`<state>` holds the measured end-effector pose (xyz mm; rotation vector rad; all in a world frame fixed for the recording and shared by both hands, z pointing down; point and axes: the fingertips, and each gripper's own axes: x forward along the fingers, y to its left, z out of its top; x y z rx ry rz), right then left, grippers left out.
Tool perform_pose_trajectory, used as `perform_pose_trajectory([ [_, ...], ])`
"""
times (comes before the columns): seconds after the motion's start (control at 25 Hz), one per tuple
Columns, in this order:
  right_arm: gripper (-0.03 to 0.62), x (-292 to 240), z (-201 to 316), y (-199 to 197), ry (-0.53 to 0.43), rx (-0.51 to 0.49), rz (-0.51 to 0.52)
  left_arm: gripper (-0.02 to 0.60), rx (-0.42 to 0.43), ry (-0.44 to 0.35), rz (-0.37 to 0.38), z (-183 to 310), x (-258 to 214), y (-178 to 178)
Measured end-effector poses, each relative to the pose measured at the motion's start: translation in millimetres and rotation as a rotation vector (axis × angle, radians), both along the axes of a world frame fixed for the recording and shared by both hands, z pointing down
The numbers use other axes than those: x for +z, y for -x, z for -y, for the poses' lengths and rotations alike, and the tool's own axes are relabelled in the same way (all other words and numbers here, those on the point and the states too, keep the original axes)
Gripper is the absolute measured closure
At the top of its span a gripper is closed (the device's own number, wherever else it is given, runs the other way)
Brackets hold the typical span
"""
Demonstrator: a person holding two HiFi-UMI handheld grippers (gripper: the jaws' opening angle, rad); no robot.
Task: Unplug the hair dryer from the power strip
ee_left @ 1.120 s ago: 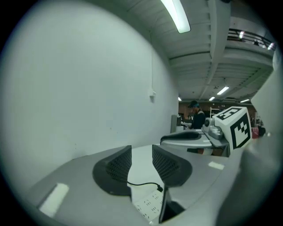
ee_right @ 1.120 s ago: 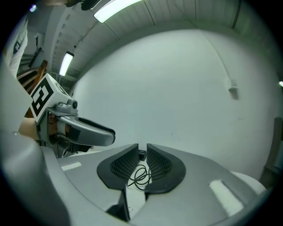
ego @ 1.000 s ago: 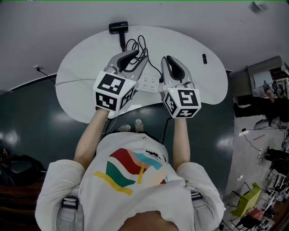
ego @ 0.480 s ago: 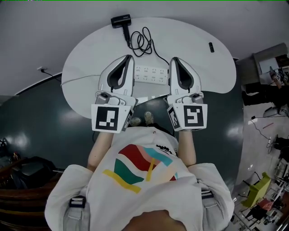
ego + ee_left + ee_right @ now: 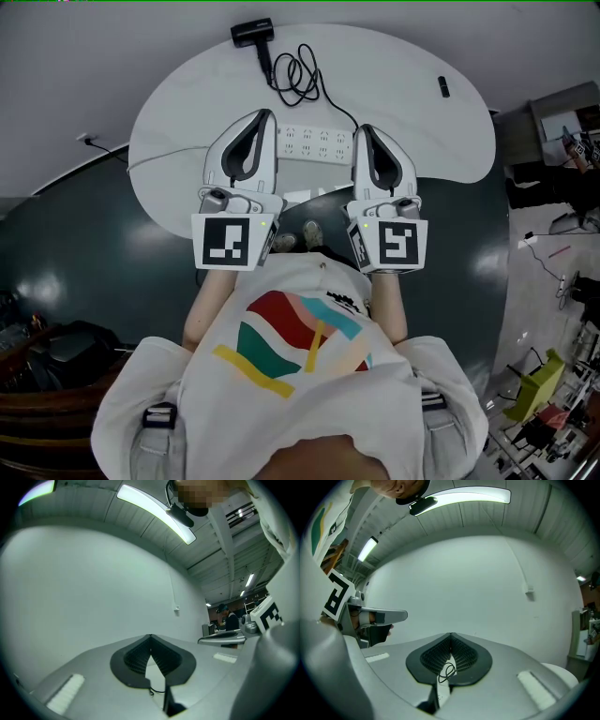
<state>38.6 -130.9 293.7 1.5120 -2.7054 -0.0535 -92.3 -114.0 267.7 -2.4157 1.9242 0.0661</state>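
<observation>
My left claw (image 5: 266, 118) and right claw (image 5: 362, 131) pressed together, empty. White oblong power strip (image 5: 314, 143) between them. Black hair dryer cord (image 5: 298, 75) limp; I'd pinch rigid plug body.

The head view is dim and greyish but sharp. In the 2 gripper views a ceiling light strip (image 5: 157, 513) glares high above the fingers (image 5: 133, 658), and fisheye bending blackens the corners.

The hair dryer (image 5: 253, 34) and its cord (image 5: 300, 75) are black, the power strip (image 5: 314, 143) and table (image 5: 178, 112) white.
</observation>
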Motion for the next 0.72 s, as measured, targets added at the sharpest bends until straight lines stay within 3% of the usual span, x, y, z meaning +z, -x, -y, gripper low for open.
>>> perform_pose_trajectory([
  [0.72,0.580,-0.3,8.5,-3.6,-0.001,-0.001,-0.014,0.581,0.013,0.022,-0.007,7.7,6.4,-3.3],
])
